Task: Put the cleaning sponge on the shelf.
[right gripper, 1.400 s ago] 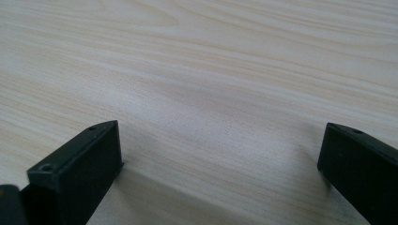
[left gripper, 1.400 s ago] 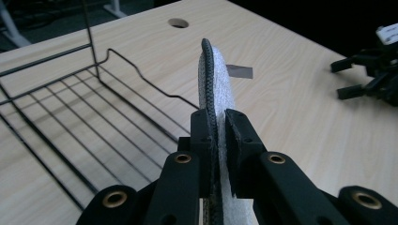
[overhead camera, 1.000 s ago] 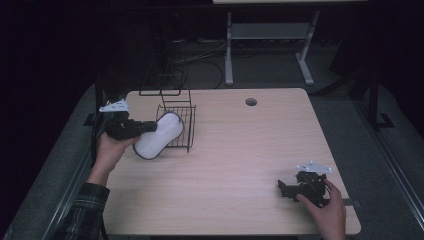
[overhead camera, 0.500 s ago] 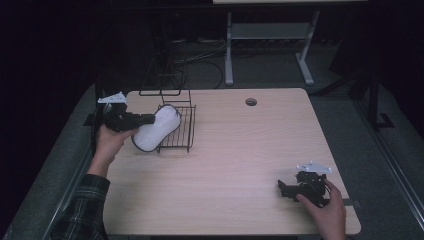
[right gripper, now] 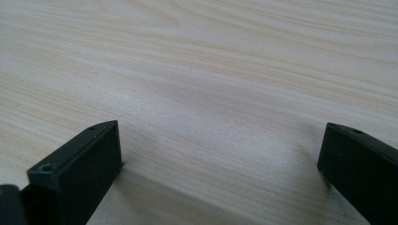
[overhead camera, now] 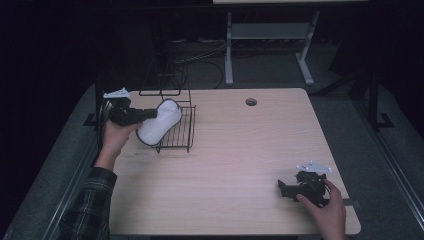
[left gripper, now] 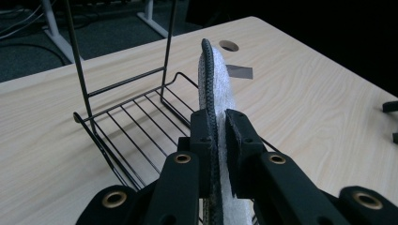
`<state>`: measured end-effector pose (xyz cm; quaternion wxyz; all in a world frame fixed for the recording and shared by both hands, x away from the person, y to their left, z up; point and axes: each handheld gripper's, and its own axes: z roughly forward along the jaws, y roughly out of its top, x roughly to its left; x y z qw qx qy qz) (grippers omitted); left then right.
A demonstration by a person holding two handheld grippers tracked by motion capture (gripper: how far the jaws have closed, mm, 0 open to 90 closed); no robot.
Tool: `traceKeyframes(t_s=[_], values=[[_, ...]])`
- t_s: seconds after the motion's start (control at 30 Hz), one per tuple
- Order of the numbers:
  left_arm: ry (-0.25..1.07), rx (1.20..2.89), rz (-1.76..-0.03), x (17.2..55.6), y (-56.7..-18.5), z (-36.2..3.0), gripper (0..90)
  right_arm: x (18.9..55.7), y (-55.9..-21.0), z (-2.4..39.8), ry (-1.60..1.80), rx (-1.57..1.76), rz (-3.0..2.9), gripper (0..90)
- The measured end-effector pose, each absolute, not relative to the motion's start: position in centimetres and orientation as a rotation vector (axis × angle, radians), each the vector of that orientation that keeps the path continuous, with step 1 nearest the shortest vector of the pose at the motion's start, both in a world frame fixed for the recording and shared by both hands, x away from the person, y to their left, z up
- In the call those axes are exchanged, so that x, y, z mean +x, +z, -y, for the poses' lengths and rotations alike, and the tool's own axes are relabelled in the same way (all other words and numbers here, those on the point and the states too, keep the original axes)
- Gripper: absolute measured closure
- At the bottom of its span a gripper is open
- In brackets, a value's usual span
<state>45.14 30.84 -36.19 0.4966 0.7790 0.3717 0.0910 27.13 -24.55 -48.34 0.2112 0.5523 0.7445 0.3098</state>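
Note:
A white oval pad with a dark rim is held on edge in my left gripper, shut on its near end. The pad tilts over the left side of a black wire rack at the table's back left. In the left gripper view the jaws clamp the thin pad at its dark edge, my left gripper pointing across the rack's floor. Near the front right corner, my right gripper rests low on the table, held by a hand. In its own view my right gripper stands open over bare wood.
The rack has a tall wire upright at its far side. A round cable hole sits at the table's back middle, with a grey tape patch near it. A metal stand is on the floor beyond the light wooden table.
My left gripper has carried the pad away from the person and slightly right, farther over the rack. The right gripper has stayed in place.

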Motion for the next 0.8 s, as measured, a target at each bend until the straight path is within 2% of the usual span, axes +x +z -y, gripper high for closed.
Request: traceKeyframes(t_s=[0.23, 0.8], values=[[0.196, 1.847, -0.93, 46.4, -37.5, -30.5, 81.8, 27.1, -48.3, 24.5, 0.861, 1.535, -2.069, 0.0], [0.155, 1.882, -0.959, 49.1, -38.9, -28.2, 81.3, 27.1, -48.3, 24.5, 0.861, 1.534, -2.069, 0.0]])
